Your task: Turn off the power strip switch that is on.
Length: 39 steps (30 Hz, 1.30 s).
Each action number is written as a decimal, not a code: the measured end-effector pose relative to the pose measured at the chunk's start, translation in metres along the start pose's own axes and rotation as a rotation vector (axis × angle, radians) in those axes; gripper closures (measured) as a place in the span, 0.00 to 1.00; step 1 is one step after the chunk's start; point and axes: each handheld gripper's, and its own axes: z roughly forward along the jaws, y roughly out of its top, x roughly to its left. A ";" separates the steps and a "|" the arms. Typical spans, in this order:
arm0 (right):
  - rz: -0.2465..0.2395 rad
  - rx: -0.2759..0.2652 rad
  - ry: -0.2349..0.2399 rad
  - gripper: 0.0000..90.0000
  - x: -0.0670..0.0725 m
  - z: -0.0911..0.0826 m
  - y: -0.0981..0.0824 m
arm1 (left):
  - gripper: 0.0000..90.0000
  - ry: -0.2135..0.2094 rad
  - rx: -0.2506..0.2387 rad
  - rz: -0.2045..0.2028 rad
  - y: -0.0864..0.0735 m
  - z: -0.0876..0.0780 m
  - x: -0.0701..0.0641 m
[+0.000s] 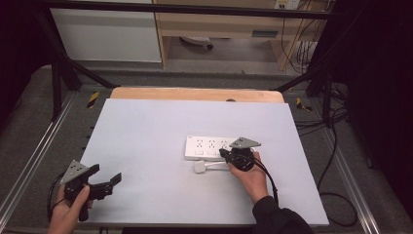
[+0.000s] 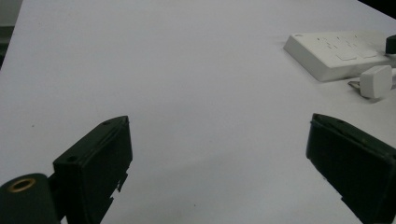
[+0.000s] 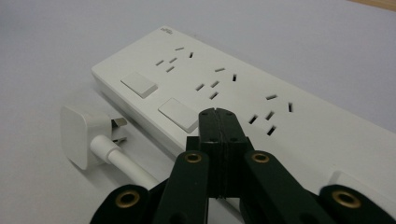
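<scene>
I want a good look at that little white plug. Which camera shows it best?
The right gripper view: the white plug lies close, with its metal pins and cord clear. The left gripper view catches it smaller at the edge; the high view makes it a tiny white block.

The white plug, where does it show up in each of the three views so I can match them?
High view: the white plug lies right of centre, just in front of the power strip.
Left gripper view: far right, upper part, beside the strip's near corner.
Right gripper view: left side, prongs pointing toward the strip, cord running down toward the shut right gripper.
Shared landmark: the power strip.
</scene>
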 end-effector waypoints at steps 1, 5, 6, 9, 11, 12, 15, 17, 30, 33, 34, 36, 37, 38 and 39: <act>0.000 0.000 0.000 1.00 0.000 0.000 0.000 | 0.08 0.000 0.000 0.000 0.000 0.000 0.000; -0.001 0.001 0.000 1.00 0.000 0.001 0.000 | 0.08 0.002 -0.001 0.001 0.000 0.000 0.000; -0.001 -0.003 -0.006 1.00 -0.001 0.001 0.000 | 0.08 0.001 -0.001 0.001 0.000 0.000 0.000; 0.009 0.000 -0.008 1.00 -0.002 0.000 0.001 | 0.08 0.000 0.000 0.000 0.000 0.000 0.000; 0.009 -0.001 -0.009 1.00 -0.003 0.001 0.000 | 0.08 0.000 0.000 0.001 0.000 0.000 0.000; 0.004 0.002 -0.010 1.00 -0.003 0.001 0.000 | 0.08 0.001 0.000 0.002 0.000 0.000 0.000; 0.004 0.001 -0.007 1.00 -0.003 0.002 0.000 | 0.08 0.000 -0.001 0.001 0.000 0.000 0.000; 0.003 -0.002 -0.006 1.00 -0.003 0.002 0.000 | 0.08 0.001 -0.001 0.001 0.000 0.000 0.000; 0.006 -0.011 -0.009 1.00 -0.004 0.004 0.000 | 0.08 0.001 0.001 0.001 0.000 0.000 0.000; 0.011 -0.011 -0.009 1.00 -0.003 0.004 0.000 | 0.08 0.001 0.001 0.001 0.000 0.000 0.000; 0.013 -0.011 -0.008 1.00 -0.004 0.004 0.000 | 0.08 0.001 0.001 0.002 0.000 0.000 0.000; 0.012 -0.012 -0.009 1.00 -0.004 0.004 0.000 | 0.08 0.002 0.002 0.002 0.000 0.000 0.000; 0.012 -0.012 -0.009 1.00 -0.004 0.004 0.000 | 0.08 0.002 0.001 0.002 0.000 0.000 0.000; 0.014 -0.012 -0.009 1.00 -0.004 0.004 0.000 | 0.08 0.001 0.002 0.002 0.000 0.000 0.000; 0.014 -0.012 -0.009 1.00 -0.004 0.004 0.000 | 0.08 0.001 0.002 0.002 0.000 0.000 0.000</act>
